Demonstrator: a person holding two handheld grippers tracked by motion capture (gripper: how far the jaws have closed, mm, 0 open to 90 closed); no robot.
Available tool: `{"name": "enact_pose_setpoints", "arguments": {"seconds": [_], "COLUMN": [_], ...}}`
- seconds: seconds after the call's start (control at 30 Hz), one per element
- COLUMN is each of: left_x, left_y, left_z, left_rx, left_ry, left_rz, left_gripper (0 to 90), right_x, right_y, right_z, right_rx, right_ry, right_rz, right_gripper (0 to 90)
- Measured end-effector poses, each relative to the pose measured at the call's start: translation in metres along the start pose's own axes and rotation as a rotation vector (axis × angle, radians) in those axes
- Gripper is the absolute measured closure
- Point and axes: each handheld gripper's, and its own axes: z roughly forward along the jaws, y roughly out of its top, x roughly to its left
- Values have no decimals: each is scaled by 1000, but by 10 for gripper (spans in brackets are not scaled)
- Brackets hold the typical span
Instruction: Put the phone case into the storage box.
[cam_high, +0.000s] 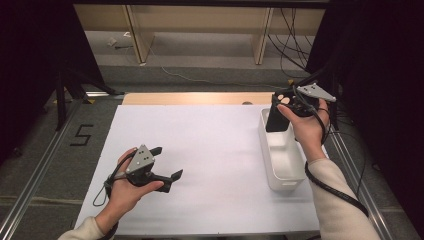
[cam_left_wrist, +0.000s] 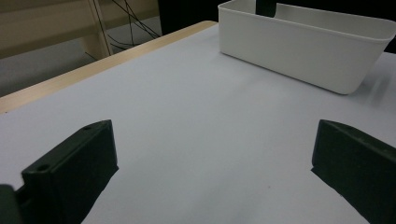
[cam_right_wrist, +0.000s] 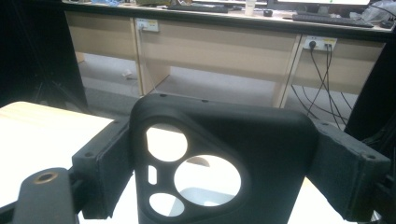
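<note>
The near part of the bench (cam_high: 210, 150) is covered by a plain white sheet. The left gripper (cam_high: 167, 167) rests low over it at the person's left, its fingers (cam_left_wrist: 74, 163) spread wide apart with nothing between them and only bare sheet beyond. At the right side of the sheet stands a long white bin (cam_high: 282, 165), its near half holding nothing that can be seen. Over the bin's far end the right gripper (cam_high: 280, 112) holds a black phone case (cam_high: 277, 120) upright, the case's lower part down inside the bin; in the right gripper view the fingers (cam_right_wrist: 100, 168) press on both side edges of the case (cam_right_wrist: 261, 158), whose camera cut-outs face the lens. Past the sheet a strip of pale wood shows at the bench's far edge. Beyond it lie grey floor, a taped "5" (cam_high: 81, 135) on the left, loose cables, and light wooden desks (cam_right_wrist: 219, 46) with wall sockets, flanked by dark curtains.
</note>
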Motion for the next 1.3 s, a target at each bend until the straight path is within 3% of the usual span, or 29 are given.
{"name": "enact_pose_setpoints", "arguments": {"seconds": [1.3], "left_x": [0], "left_y": [0], "left_z": [0], "left_rx": [-1], "left_ry": [-2], "left_rz": [-1], "left_gripper": [0], "right_x": [-2], "right_y": [5], "right_z": [16], "right_rx": [26], "right_ry": [-13], "right_rz": [7], "right_gripper": [161]}}
